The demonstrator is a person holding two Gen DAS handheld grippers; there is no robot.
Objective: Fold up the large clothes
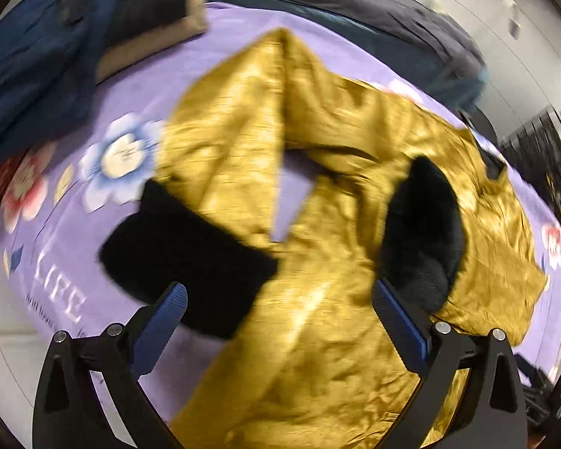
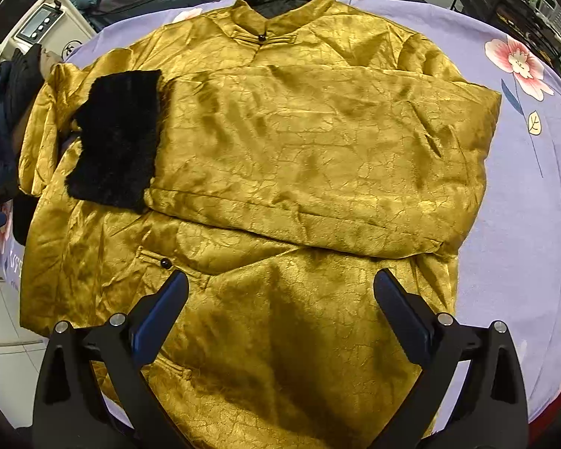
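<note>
Both grippers, left (image 1: 278, 295) and right (image 2: 280, 284), fingers spread and empty, over gold satin jacket (image 2: 280, 142); next, pinch the unfolded sleeve's black fur cuff (image 1: 183, 254), carry it flat across the chest

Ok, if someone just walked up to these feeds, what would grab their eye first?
The shiny gold jacket, spread collar-up over the lilac flowered sheet, fills the right wrist view. One sleeve lies folded across its chest, ending in a black fur cuff at the jacket's left side in the picture. Both the right tongs and left tongs hover open above the fabric.
</note>
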